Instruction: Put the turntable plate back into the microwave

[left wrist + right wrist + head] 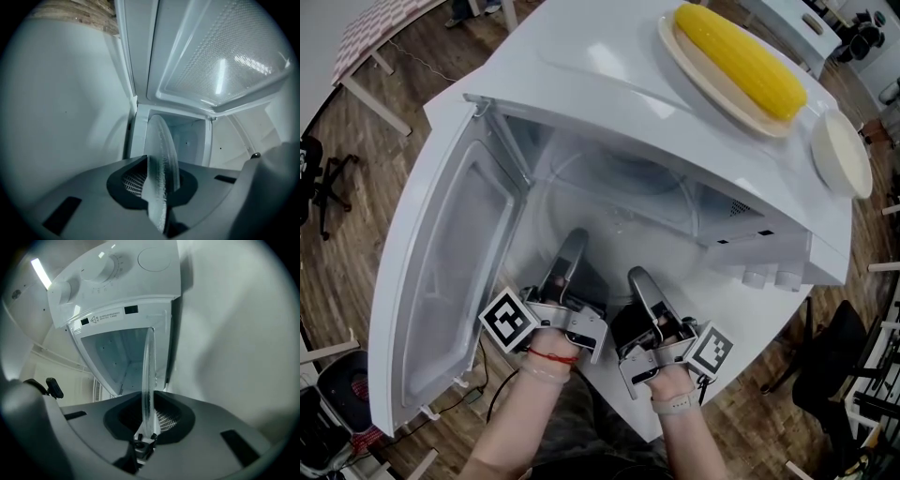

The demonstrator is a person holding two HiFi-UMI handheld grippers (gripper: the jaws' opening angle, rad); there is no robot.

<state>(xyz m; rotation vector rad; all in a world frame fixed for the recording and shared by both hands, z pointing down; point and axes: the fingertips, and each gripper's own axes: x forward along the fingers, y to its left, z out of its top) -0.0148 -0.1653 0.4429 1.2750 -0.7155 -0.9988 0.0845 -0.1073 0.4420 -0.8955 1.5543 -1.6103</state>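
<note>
The white microwave [609, 103] stands with its door [441, 281] swung wide to the left. The clear glass turntable plate [623, 197] is faintly visible inside the cavity mouth, held by its near rim. My left gripper [572, 246] and right gripper [639, 281] sit side by side at the opening, both shut on that rim. In the left gripper view the plate [161, 154] stands edge-on between the jaws of the left gripper [157, 187]. The right gripper view shows the plate [149, 371] as a thin glass edge in the right gripper [149, 420], with the cavity behind.
On top of the microwave lies a yellow corn cob [741, 58] on a beige plate [698, 70], and a white dish [842, 155] beside it. Two control knobs [773, 277] stick out at the right front. An office chair [323, 183] stands on the wooden floor at left.
</note>
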